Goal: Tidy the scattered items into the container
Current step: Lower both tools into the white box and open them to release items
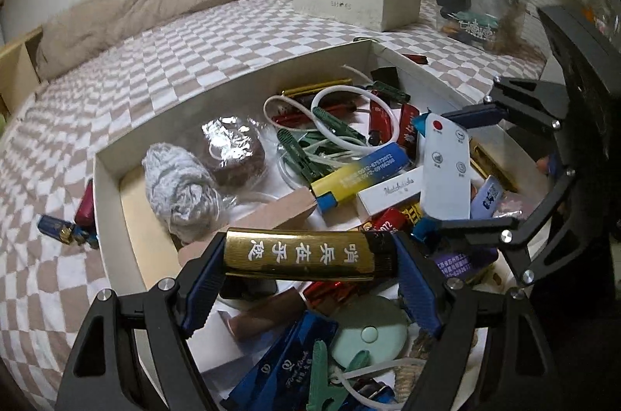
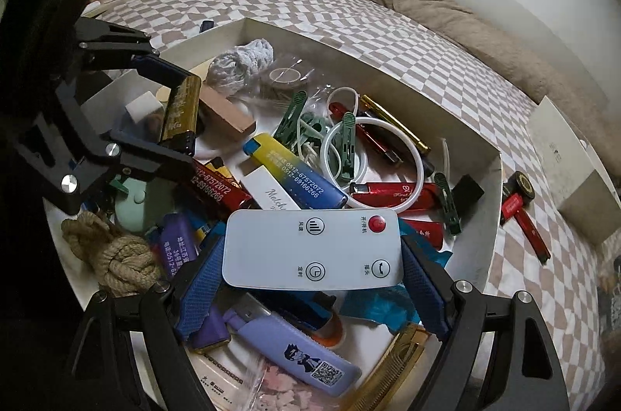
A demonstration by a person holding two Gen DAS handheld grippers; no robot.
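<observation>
My left gripper [image 1: 308, 265] is shut on a gold lighter [image 1: 308, 255] with white Chinese lettering, held crosswise over the white box [image 1: 233, 89]; it also shows in the right wrist view [image 2: 180, 116]. My right gripper [image 2: 312, 252] is shut on a white remote control [image 2: 312, 248] with a red button, also above the box [image 2: 388, 73]; the remote shows in the left wrist view [image 1: 446, 166]. The box holds several lighters, green clothespins, a white cord ring, a rope bundle and a grey yarn ball [image 1: 178, 193].
On the checkered bedspread outside the box lie a blue lighter [image 1: 64, 230] and a dark red one [image 1: 83, 207] at left, and red lighters with a tape roll [image 2: 520, 195] at right. A white shoe box [image 1: 355, 3] and clear tub [image 1: 477, 11] stand behind.
</observation>
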